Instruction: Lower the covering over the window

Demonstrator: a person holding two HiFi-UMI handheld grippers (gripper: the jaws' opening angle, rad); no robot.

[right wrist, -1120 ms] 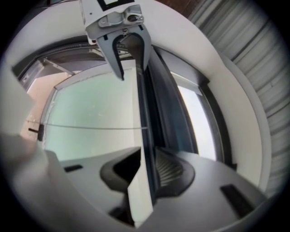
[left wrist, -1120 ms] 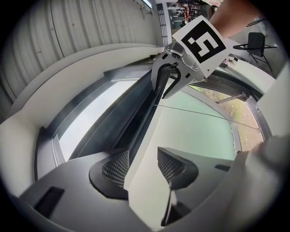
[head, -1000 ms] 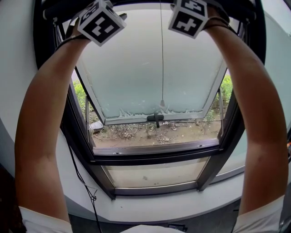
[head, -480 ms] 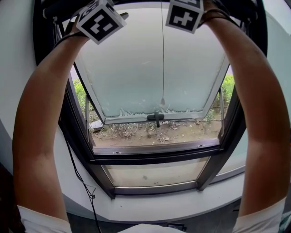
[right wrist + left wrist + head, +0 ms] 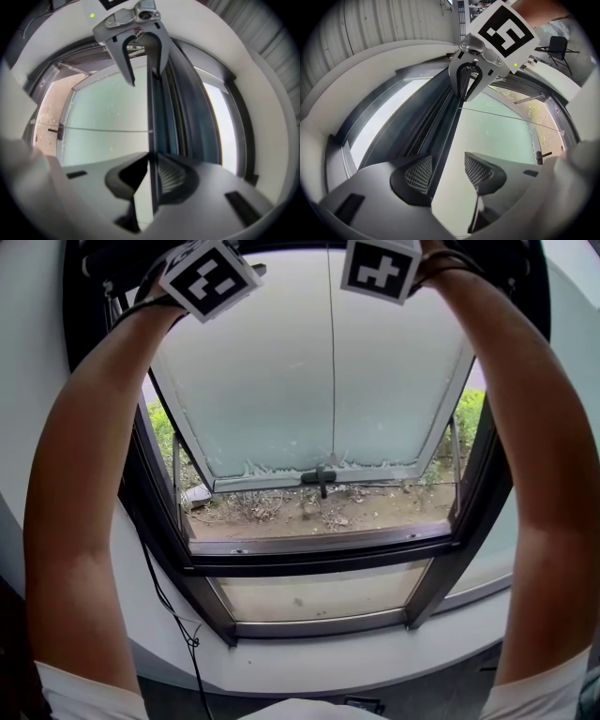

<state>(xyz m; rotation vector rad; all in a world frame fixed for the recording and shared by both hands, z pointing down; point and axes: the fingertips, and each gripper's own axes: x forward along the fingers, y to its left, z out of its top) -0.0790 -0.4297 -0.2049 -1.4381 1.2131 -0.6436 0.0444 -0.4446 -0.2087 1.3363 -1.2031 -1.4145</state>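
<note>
Blind rail (image 5: 151, 108): R hand-held gripper (image 5: 151, 165) clamping | L hand-held gripper (image 5: 447, 171) apart | head-view: jaws cropped

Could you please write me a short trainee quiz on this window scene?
1. True or false: the window sash is swung open.
2. Which gripper is clamped on the blind's bottom rail: A left gripper, B right gripper?
3. What thin thing hangs down the middle of the window sash?
Key: 1 true. 2 B; its jaws have just been closing, with the rail between them, while the left gripper's stand apart. 3 the pull cord.
</note>
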